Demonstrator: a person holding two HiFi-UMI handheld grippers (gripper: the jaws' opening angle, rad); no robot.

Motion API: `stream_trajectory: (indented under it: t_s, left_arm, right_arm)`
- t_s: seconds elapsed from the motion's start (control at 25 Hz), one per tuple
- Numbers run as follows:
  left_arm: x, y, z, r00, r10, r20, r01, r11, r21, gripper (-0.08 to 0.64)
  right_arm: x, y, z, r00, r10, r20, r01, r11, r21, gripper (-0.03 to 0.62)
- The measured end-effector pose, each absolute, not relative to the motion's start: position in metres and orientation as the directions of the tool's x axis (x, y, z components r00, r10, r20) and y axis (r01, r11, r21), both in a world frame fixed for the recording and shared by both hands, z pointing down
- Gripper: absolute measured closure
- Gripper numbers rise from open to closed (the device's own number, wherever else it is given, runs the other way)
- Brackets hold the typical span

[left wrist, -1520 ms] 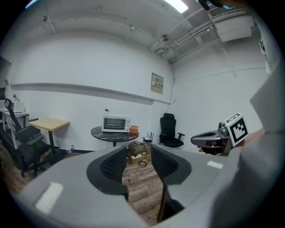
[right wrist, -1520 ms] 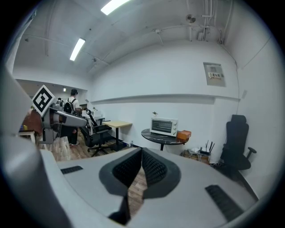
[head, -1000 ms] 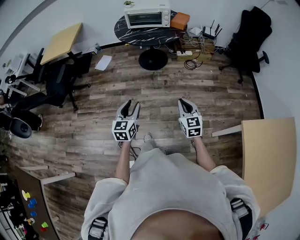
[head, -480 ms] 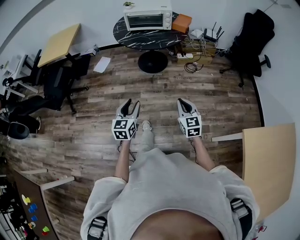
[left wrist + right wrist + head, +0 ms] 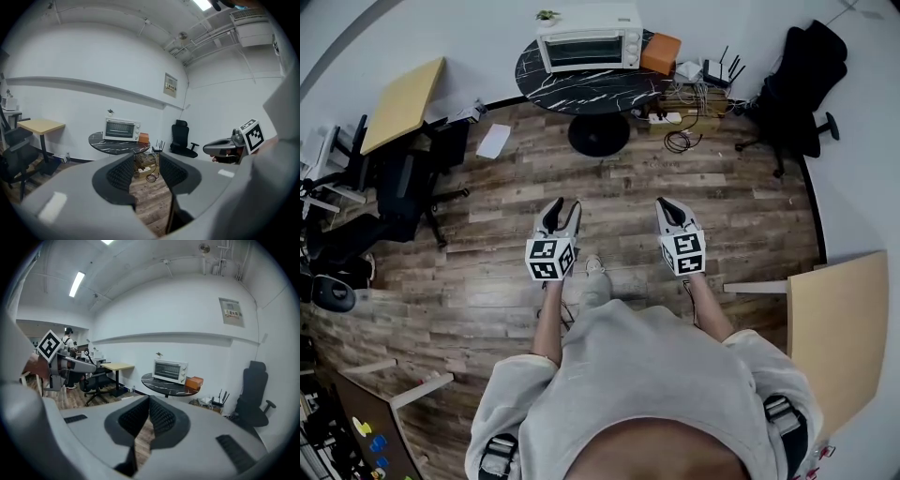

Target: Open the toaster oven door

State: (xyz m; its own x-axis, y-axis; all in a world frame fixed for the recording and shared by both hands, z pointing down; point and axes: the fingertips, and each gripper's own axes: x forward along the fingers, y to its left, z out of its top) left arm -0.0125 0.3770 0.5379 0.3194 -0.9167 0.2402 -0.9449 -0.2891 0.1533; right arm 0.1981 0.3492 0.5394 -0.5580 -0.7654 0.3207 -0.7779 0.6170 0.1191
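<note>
1. Far end: toaster oven on round counter, door shut, slightly nearer vs earlier (person walking fwd).
2. Left tongs open, empty; right tongs closed, empty; both well apart from oven.

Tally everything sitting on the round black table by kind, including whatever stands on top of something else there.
toaster oven: 1
orange box: 1
small plant: 1
Total: 3
</note>
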Motion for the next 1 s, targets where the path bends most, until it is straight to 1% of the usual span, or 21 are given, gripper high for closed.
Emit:
stream_trajectory:
  t_s: [0.64,1.0]
  left_arm:
    - [-0.090,0.234,0.525,0.361,-0.901,0.241,-0.929,-0.325,0.176,0.399]
    - [-0.119,0.165,0.532,0.404,-0.882,0.244,-0.912,-0.366,0.187,0.399]
  right_arm:
    - [0.119,0.215,0.526,-0.531,-0.776,0.340,-0.792,0.598,0.126,0.578]
    - [0.089,0.156,0.529,-0.496,-0.795,0.350,-0.812,0.567,0.138,0.578]
